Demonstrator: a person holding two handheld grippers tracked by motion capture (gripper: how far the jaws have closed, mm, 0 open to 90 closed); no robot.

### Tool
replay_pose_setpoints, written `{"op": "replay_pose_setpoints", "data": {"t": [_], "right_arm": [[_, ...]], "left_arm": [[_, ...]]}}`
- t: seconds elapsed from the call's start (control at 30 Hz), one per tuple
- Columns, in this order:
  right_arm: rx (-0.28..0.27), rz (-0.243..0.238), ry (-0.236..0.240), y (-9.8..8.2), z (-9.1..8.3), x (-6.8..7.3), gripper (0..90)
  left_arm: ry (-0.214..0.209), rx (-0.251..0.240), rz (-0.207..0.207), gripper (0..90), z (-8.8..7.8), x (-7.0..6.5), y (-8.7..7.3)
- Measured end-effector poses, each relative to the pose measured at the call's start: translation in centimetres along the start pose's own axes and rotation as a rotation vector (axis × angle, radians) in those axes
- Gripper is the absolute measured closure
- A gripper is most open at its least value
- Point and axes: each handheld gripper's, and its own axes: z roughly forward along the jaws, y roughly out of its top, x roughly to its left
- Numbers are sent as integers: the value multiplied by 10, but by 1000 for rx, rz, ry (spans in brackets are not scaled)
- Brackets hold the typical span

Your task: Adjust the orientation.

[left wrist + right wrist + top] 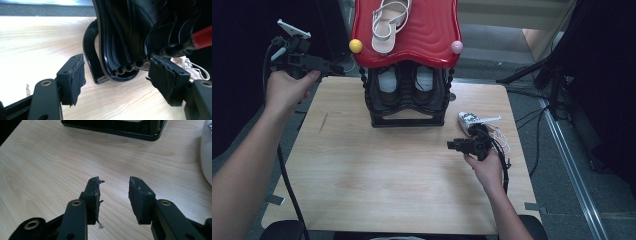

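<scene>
the left gripper [116, 75], jaws apart and empty, faces the upright black shoe rack [120, 37], right gripper [113, 195] released.

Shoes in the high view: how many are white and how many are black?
White sandals: 2
Black shoes: 2
Total: 4

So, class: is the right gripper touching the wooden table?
Apart. The right gripper view shows the right gripper open, its jaws hanging above the wooden table, nothing between them.
</scene>
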Motion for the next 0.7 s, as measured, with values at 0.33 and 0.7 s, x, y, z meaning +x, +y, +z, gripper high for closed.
{"op": "replay_pose_setpoints", "data": {"t": [0.33, 0.7], "right_arm": [[-5, 8, -43, 11, -10, -13, 657], [20, 53, -89, 18, -19, -45, 839]], "left_arm": [[-9, 28, 15, 311, 23, 7, -32], [-31, 62, 29, 311, 42, 11, -70]]}}
